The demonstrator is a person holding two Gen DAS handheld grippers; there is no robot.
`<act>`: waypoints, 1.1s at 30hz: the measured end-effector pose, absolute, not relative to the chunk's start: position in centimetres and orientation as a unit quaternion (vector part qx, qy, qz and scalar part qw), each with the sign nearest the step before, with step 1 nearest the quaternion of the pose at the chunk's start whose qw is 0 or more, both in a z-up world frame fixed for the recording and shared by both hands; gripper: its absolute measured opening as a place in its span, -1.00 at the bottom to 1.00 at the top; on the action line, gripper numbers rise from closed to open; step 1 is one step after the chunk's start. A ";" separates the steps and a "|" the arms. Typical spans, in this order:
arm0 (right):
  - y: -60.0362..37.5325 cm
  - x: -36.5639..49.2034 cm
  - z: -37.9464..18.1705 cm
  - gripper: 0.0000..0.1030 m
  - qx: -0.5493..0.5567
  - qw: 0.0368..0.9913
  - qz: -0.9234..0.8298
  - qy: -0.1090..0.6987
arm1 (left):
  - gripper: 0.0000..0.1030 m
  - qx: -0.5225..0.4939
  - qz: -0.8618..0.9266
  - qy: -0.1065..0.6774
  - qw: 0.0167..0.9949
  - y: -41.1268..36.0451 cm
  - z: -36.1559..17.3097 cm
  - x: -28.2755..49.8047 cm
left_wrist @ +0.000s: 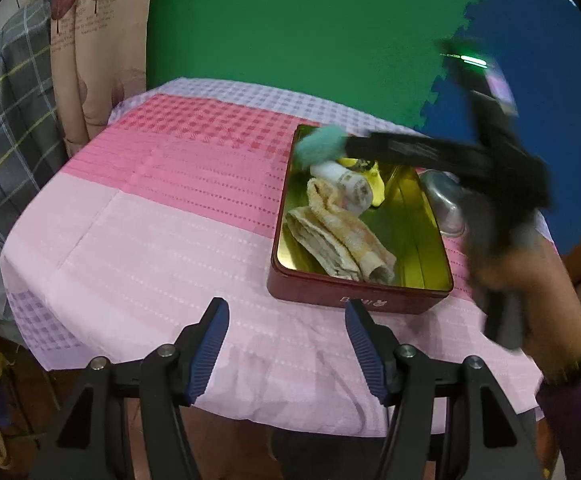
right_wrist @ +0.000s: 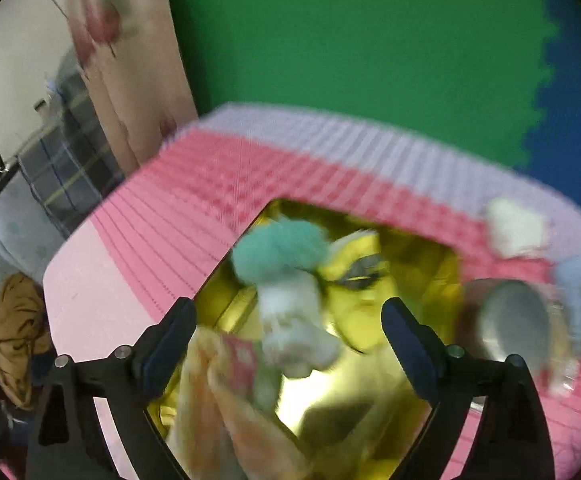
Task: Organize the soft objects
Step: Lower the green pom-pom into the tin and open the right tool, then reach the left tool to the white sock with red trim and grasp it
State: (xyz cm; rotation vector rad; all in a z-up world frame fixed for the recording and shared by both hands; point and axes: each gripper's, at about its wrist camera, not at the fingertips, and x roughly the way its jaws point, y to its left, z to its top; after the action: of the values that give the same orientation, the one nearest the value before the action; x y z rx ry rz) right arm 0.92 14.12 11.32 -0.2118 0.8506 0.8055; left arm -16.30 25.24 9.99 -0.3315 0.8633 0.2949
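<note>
The left claw (left_wrist: 286, 344) hovers over the near edge of the tabletop (left_wrist: 150, 240), its jaws partly apart with nothing between them. The tabletop carries a pink checked cloth. To the right of its middle sits a red tin (left_wrist: 354, 296) with a gold inside, open at the top. In the tin lie a folded orange-and-cream towel (left_wrist: 342, 244) toward the near end, a white rolled cloth (left_wrist: 350, 190) behind it, a yellow soft piece (left_wrist: 374, 184) beside that, and a teal fluffy ball (left_wrist: 318, 146) at the far corner. The right claw (right_wrist: 286, 332) reaches over the tin's far end, jaws wide, gripping nothing; the teal ball lies just beyond its tips. A metal bowl (left_wrist: 446, 204) stands just right of the tin. In the blurred right wrist view, a white soft item (right_wrist: 514, 224) and a pale blue one (right_wrist: 574, 280) lie on the cloth farther right.
</note>
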 end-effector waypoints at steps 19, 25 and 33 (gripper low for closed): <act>-25.6 2.6 5.0 0.95 -0.147 0.915 0.014 0.375 | 0.32 -0.058 -0.070 0.434 0.896 13.8 16.5 0.4; -28.0 4.0 3.9 0.94 -0.063 0.917 0.029 0.392 | 0.32 0.066 -0.088 0.475 0.873 9.3 13.8 14.2; -29.4 3.5 3.6 0.94 -0.021 0.917 0.047 0.395 | 0.32 0.207 -0.107 0.517 0.824 7.0 7.3 24.4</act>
State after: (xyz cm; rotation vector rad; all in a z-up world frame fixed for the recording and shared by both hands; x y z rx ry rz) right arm 3.51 -29.38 3.61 -0.0440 0.8136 0.0977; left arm 24.44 7.03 7.30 0.4411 1.0992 -0.2280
